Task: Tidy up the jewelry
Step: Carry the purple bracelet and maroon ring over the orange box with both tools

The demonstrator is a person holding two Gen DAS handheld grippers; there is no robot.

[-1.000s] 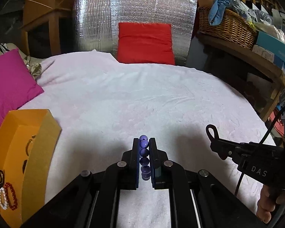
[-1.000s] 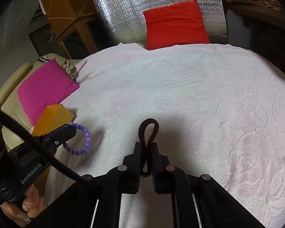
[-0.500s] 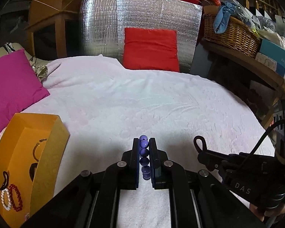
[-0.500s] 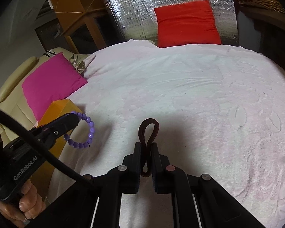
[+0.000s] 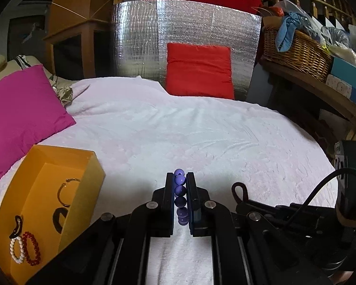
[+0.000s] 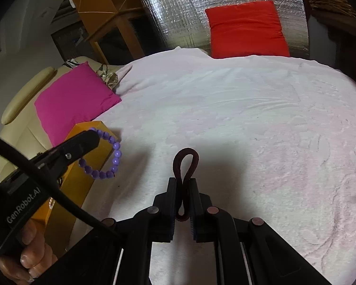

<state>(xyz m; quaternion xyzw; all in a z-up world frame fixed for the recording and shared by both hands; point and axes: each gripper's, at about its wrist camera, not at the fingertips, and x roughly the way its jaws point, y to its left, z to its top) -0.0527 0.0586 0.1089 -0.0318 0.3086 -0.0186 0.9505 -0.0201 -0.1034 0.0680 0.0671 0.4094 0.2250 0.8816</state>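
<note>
My left gripper (image 5: 180,180) is shut on a purple bead bracelet (image 5: 180,191), held above the white bedspread just right of the orange box (image 5: 92,166); the bracelet also shows in the right wrist view (image 6: 106,154). The box holds a metal bangle (image 5: 67,191), a red bead bracelet (image 5: 32,251), a white bead bracelet (image 5: 15,249) and dark pieces. My right gripper (image 6: 184,182) is shut on a dark maroon hair band (image 6: 186,163), held above the bedspread to the right of the left gripper; the band shows in the left wrist view (image 5: 239,191).
A white bedspread (image 5: 201,130) covers the bed. A magenta cushion (image 5: 21,114) lies at the left and a red cushion (image 5: 199,71) leans on silver foil at the back. A wicker basket (image 5: 296,49) sits on a wooden shelf at the right.
Both grippers have risen and moved left toward the orange box, each keeping its item. More of the box's inside shows in the left wrist view.
</note>
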